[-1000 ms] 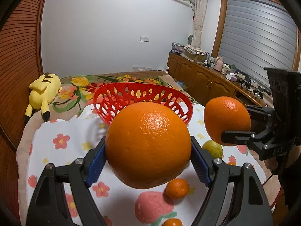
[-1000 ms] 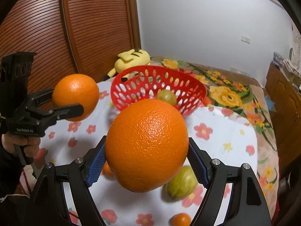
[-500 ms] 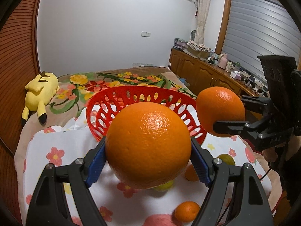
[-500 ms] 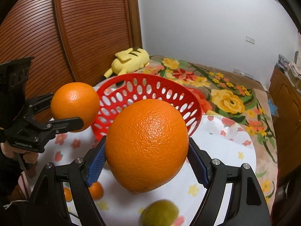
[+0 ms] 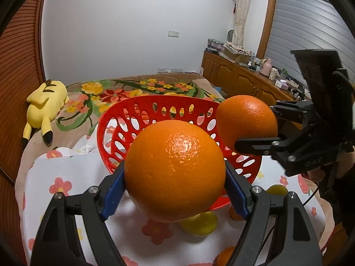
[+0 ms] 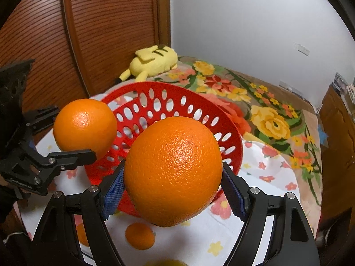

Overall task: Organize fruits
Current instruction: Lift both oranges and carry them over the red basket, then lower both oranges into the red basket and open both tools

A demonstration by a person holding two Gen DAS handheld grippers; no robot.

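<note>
My left gripper (image 5: 175, 184) is shut on a large orange (image 5: 175, 168), held just in front of the red perforated basket (image 5: 137, 113). My right gripper (image 6: 173, 184) is shut on another large orange (image 6: 173, 168), also at the basket (image 6: 199, 115) rim. In the left wrist view the right gripper (image 5: 250, 139) holds its orange (image 5: 246, 122) over the basket's right edge. In the right wrist view the left gripper (image 6: 73, 146) holds its orange (image 6: 85, 126) at the basket's left edge. The basket's inside is mostly hidden.
A white flowered cloth (image 5: 73, 177) covers the bed. Loose on it are yellow-green fruits (image 5: 199, 223) and small oranges (image 6: 139, 236). A yellow plush toy (image 5: 44, 102) lies at the far left by the wooden wall. A wooden cabinet (image 5: 239, 77) stands at the right.
Both grippers have moved forward with their oranges, closer to the basket and to each other; the basket looms larger and the loose fruits have slid to the bottom of the views.
</note>
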